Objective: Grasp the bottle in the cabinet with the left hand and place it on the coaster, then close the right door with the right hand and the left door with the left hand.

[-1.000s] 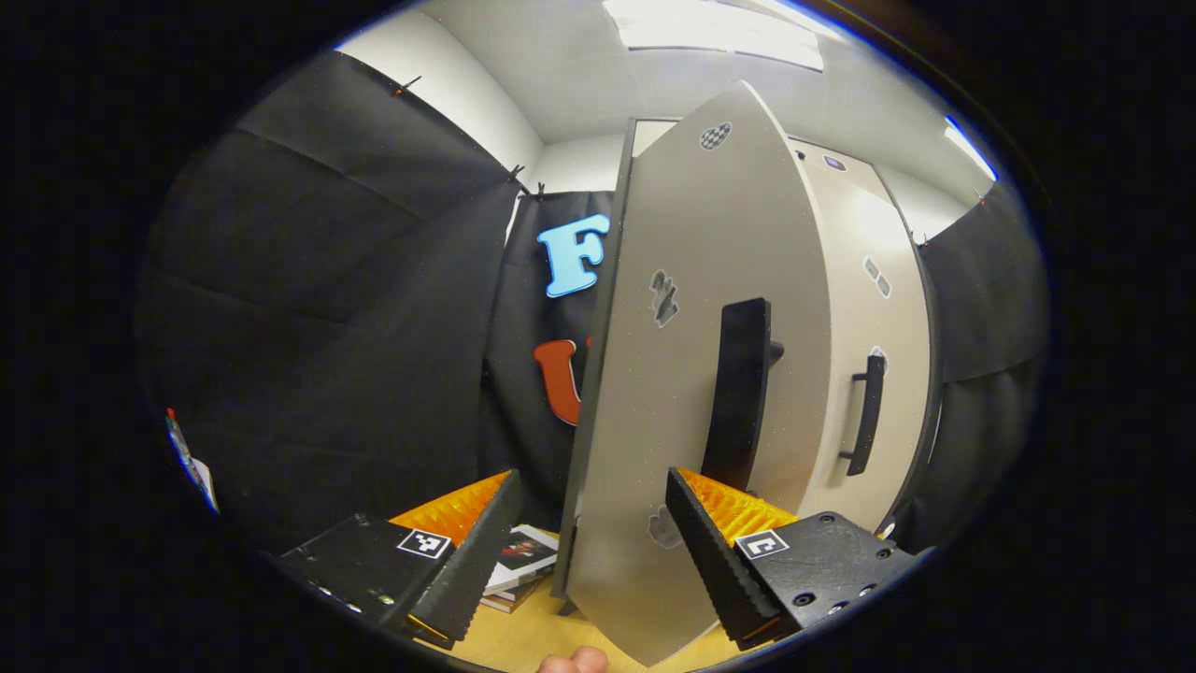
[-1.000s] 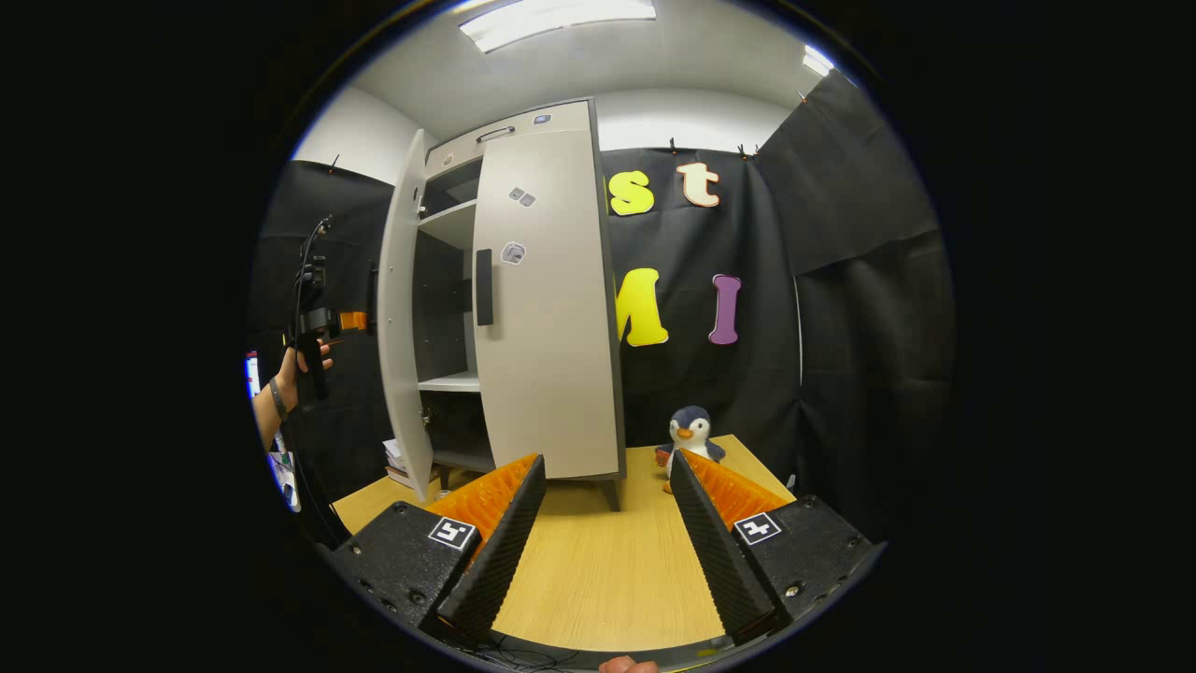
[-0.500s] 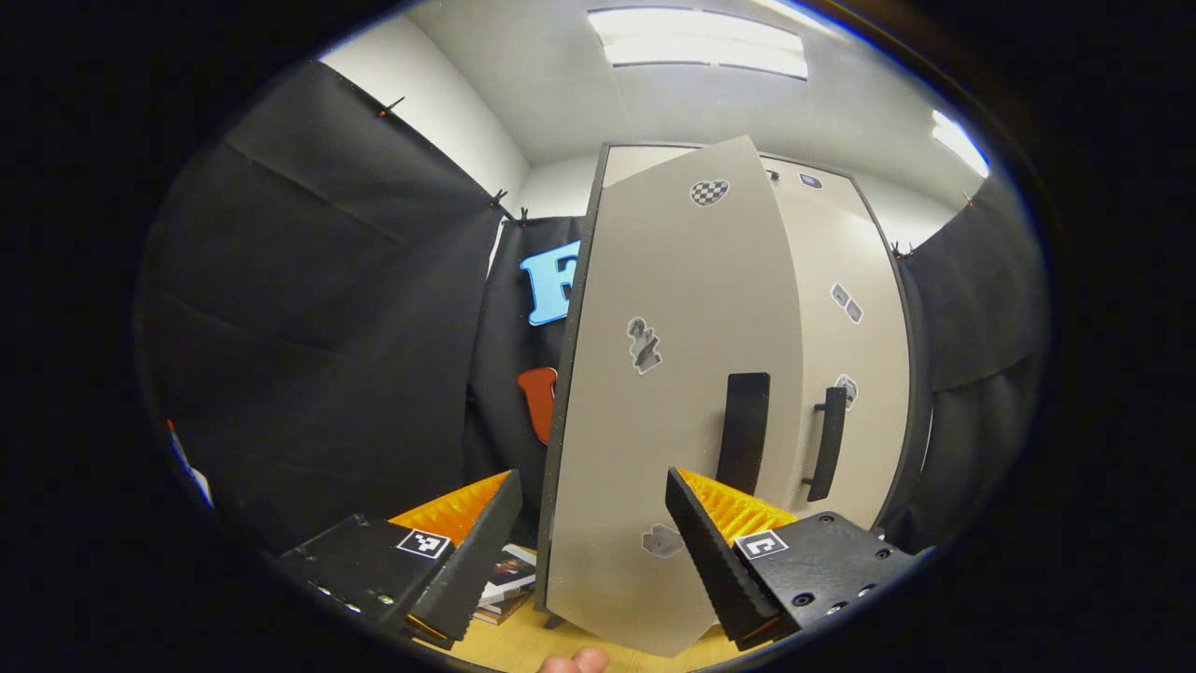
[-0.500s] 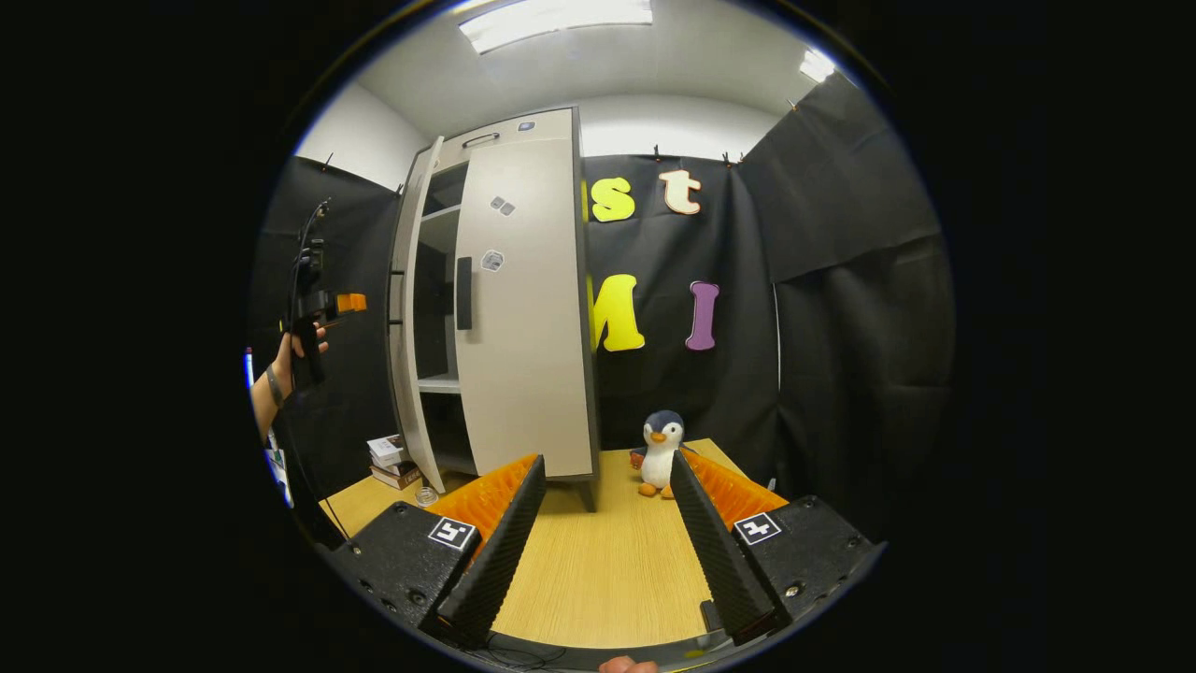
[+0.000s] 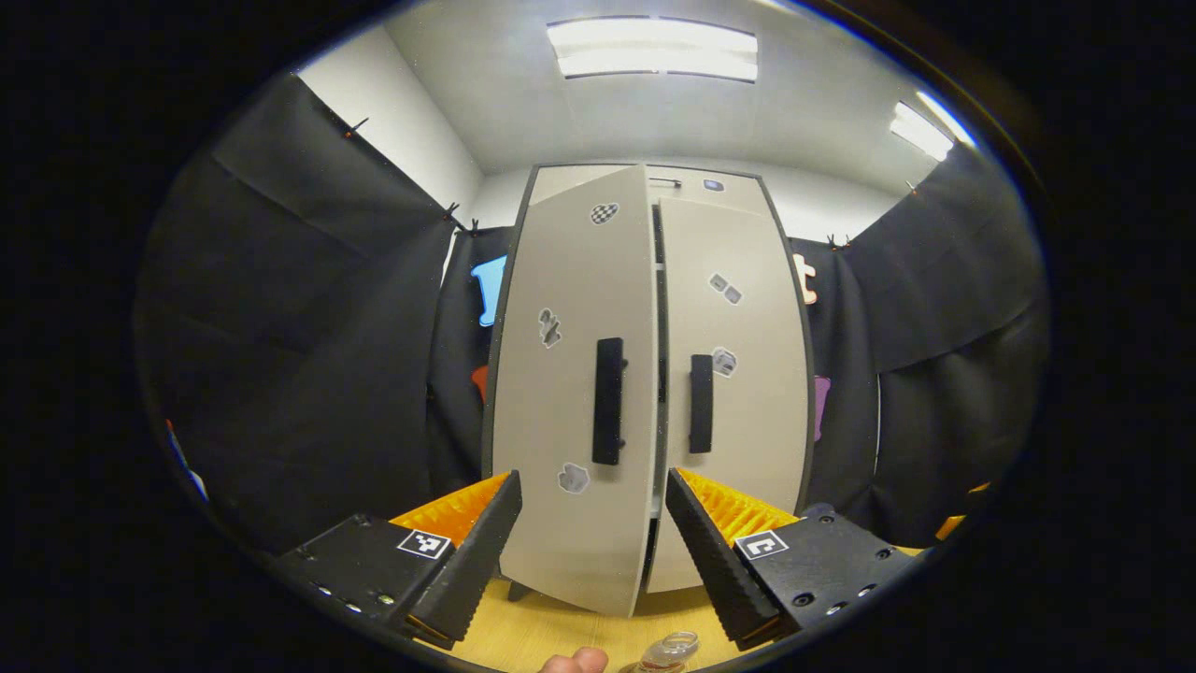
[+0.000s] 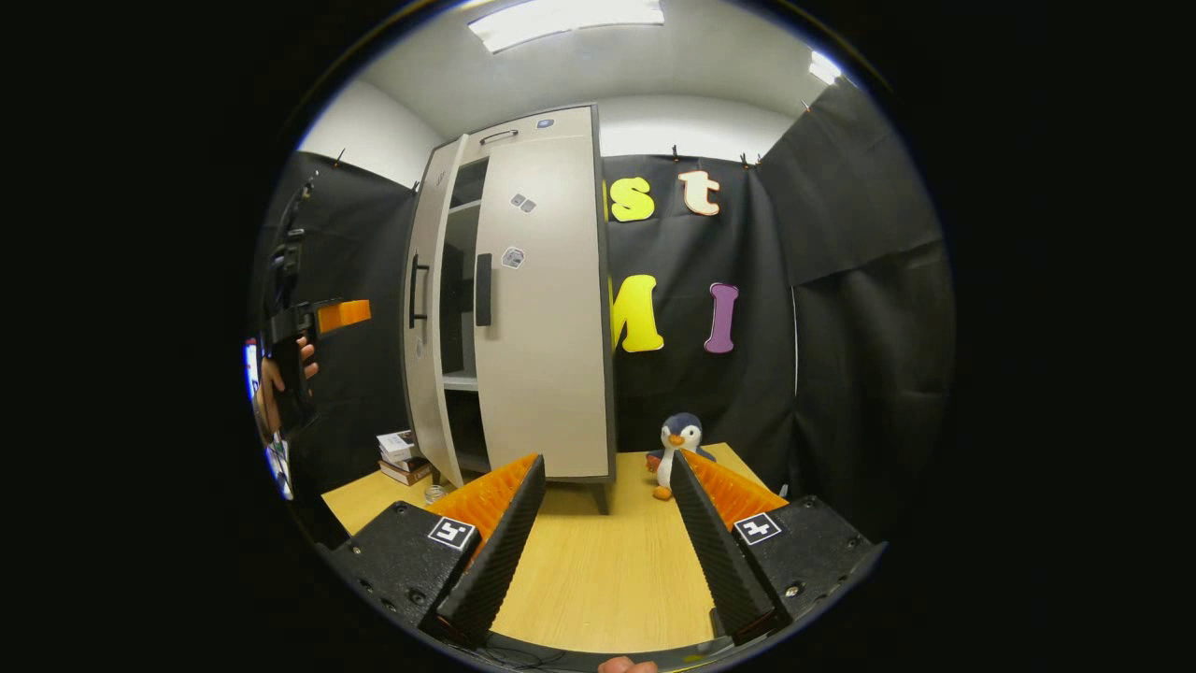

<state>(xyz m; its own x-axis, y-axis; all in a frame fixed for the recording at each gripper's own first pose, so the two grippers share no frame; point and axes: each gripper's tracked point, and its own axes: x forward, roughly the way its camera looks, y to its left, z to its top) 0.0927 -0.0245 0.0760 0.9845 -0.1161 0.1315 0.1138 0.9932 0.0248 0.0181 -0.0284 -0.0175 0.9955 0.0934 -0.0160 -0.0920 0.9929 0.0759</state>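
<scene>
A black-draped booth holds the cabinet point(image 5: 645, 393); its stiff left door point(image 5: 570, 393) stands slightly ajar, best pushed beside its handle point(image 5: 608, 400). The left gripper point(image 5: 591, 537) and right gripper point(image 6: 607, 523) are both spread, empty.

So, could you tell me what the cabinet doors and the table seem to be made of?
The cabinet doors look like matte beige laminated board: flat, even colour, dark edges, no grain. The table looks like light wood or wood-look laminate, with fine straight grain lines and a dull sheen.

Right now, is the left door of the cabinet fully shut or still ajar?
Ajar. The left door stands out from the cabinet, leaving a dark gap with a shelf visible beside the shut right door.
</scene>
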